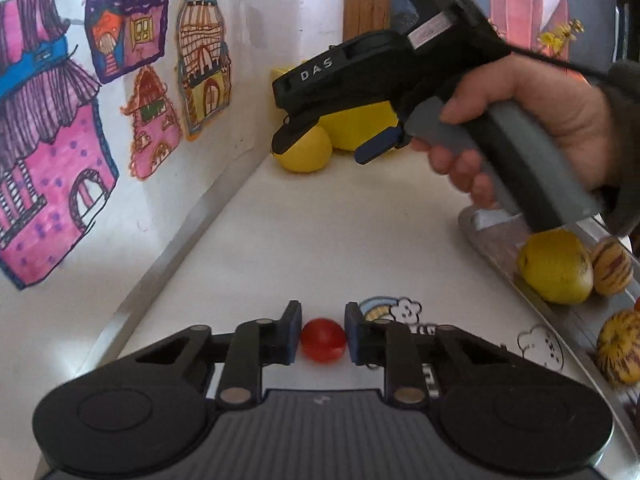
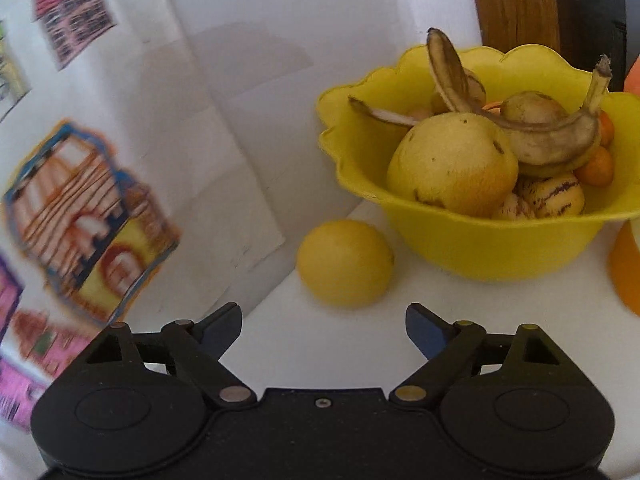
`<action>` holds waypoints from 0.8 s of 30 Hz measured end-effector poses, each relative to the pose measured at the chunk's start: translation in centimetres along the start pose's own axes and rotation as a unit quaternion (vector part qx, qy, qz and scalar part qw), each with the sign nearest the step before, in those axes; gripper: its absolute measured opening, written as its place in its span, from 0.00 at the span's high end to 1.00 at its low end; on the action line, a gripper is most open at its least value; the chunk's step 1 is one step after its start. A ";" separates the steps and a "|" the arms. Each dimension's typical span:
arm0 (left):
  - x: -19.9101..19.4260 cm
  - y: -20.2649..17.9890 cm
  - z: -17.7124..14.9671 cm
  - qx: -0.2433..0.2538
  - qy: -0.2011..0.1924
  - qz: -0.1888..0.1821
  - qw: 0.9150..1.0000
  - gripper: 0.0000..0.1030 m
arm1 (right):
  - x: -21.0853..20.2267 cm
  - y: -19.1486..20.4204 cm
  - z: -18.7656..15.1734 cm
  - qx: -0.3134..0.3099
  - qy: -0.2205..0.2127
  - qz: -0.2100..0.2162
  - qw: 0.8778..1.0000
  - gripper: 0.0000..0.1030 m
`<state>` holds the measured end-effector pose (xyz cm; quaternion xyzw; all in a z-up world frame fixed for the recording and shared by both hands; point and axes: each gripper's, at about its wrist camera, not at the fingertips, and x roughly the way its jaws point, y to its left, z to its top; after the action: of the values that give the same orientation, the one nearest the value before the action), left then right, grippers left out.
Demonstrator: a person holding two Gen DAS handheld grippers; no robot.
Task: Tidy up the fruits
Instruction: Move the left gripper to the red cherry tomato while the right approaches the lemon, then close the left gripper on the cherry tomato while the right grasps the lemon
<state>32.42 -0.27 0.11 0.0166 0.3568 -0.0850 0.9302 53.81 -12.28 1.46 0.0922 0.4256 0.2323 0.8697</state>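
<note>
In the left wrist view a small red tomato [image 1: 324, 340] rests on the white table between the blue pads of my left gripper [image 1: 323, 336], which is shut on it. A hand holds my right gripper [image 1: 326, 150] farther back, over a round yellow fruit [image 1: 308, 152] next to the yellow bowl [image 1: 360, 124]. In the right wrist view my right gripper [image 2: 324, 316] stands open and empty. The yellow fruit [image 2: 346, 264] lies just beyond its fingertips. The scalloped yellow bowl [image 2: 480, 248] holds a large yellow fruit [image 2: 452, 164], a banana peel [image 2: 552, 140] and striped melons [image 2: 556, 198].
A silver tray [image 1: 492, 240] at the right carries a yellow fruit [image 1: 556, 266] and striped melons [image 1: 612, 266]. The white wall [image 1: 248, 40] with house drawings runs along the left. An orange object [image 2: 628, 268] stands right of the bowl. Stickers [image 1: 404, 310] mark the tabletop.
</note>
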 end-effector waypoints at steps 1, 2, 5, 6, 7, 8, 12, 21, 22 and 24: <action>0.1 0.1 0.2 -0.006 -0.001 -0.001 1.000 0.77 | 0.4 0.0 0.2 0.003 -0.003 -0.001 1.000 0.14; 0.2 0.3 0.2 -0.011 -0.002 -0.002 1.000 0.77 | 0.8 -0.1 0.4 0.007 -0.005 -0.001 1.000 0.15; 0.1 0.7 0.0 -0.025 -0.006 -0.007 1.000 0.77 | 2.1 0.1 0.9 0.013 -0.008 -0.006 1.000 0.18; -0.2 0.9 -0.2 -0.026 -0.007 -0.008 1.000 0.77 | 2.6 0.2 1.0 0.014 -0.008 -0.009 1.000 0.19; -0.4 0.9 -0.3 -0.027 -0.008 -0.008 1.000 0.77 | 2.7 0.4 0.9 0.015 -0.009 -0.016 1.000 0.19; -0.5 0.9 -0.4 -0.028 -0.007 -0.009 1.000 0.77 | 3.0 0.6 0.9 0.013 -0.013 -0.022 1.000 0.20; -1.1 1.3 -0.8 -0.037 -0.004 -0.013 0.999 0.77 | 3.8 0.5 1.1 0.014 -0.026 -0.043 0.999 0.33; -1.4 1.4 -0.9 -0.047 0.000 -0.011 0.999 0.77 | 5.4 0.3 1.5 0.028 -0.036 -0.046 0.998 0.37; -1.8 1.5 -1.2 -0.047 -0.001 -0.010 0.999 0.77 | 5.3 0.4 1.5 0.027 -0.036 -0.046 0.998 0.37; -1.6 1.6 -1.2 -0.046 -0.004 -0.009 0.999 0.77 | 5.1 0.7 1.1 0.019 -0.031 -0.040 0.999 0.37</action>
<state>30.76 1.64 0.24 -0.0297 0.3572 -0.0764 0.9304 57.21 -9.16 -1.18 0.0993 0.4062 0.1861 0.8891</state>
